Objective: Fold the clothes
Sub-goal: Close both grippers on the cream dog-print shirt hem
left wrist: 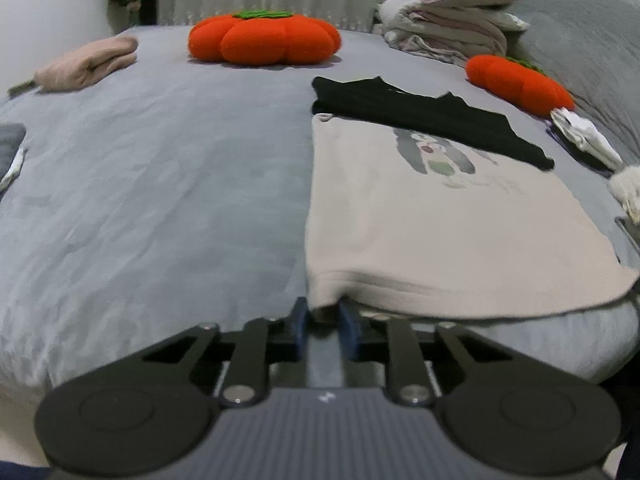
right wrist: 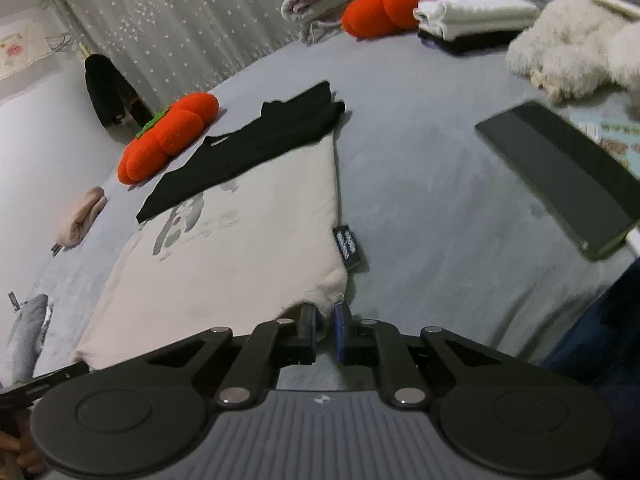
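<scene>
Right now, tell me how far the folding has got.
Done: a folded white and black stack sits at the far side and a rolled pink garment lies aside. In hand: the left gripper and right gripper each pinch a near corner of the beige shirt. Left: folding it, with its black part still lying flat.

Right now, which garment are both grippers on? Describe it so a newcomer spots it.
On the grey bed, look nearest the grippers: the cream T-shirt lying flat, a black garment across its far end. Unlike the folded clothes around it, it has a cartoon print and a black side label.
</scene>
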